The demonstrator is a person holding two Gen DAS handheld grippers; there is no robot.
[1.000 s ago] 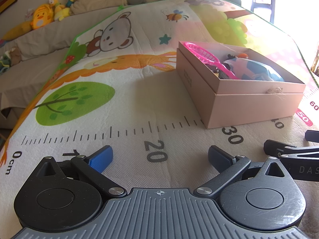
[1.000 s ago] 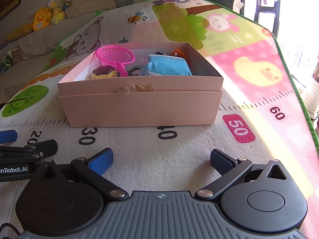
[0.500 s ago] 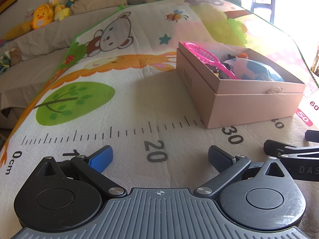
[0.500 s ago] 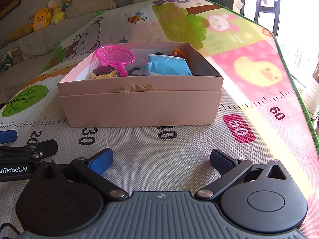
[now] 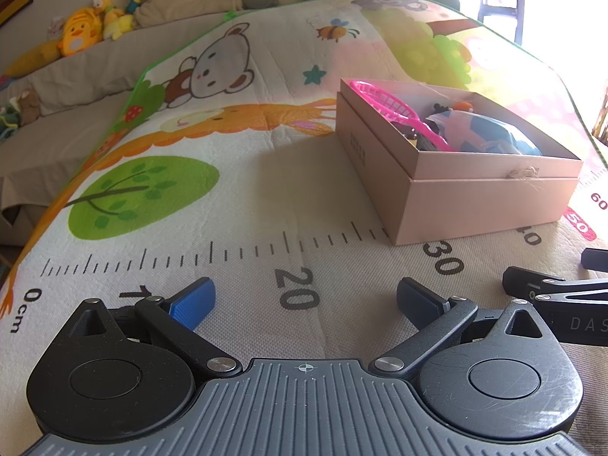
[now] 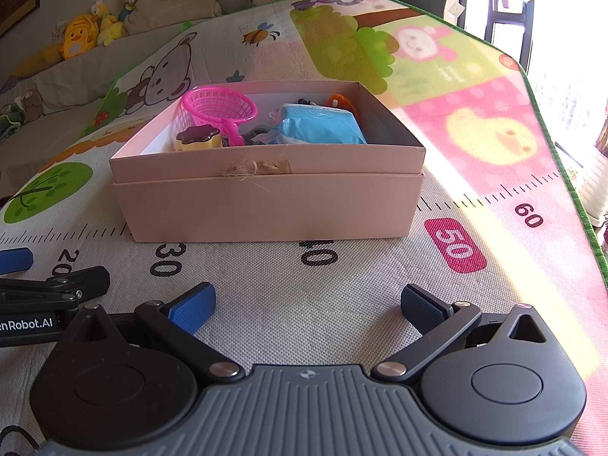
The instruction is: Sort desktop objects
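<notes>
One open pink box point(image 6: 266, 205), pink net point(image 6: 218, 104) and blue packet point(image 6: 323, 127) inside.

Left gripper point(image 5: 304, 300) sits low over the play mat point(image 5: 243, 197), jaws spread wide, nothing between them. Pink box point(image 5: 475, 205) ahead-right on the mat, lid off, holding a pink net scoop point(image 5: 383, 100) and a blue-white packet point(image 5: 490, 133) (other contents too cluttered to tell). Right gripper point(image 5: 547, 285) pokes in at the right edge. Plush toys point(image 5: 81, 34) on the sofa behind.
</notes>
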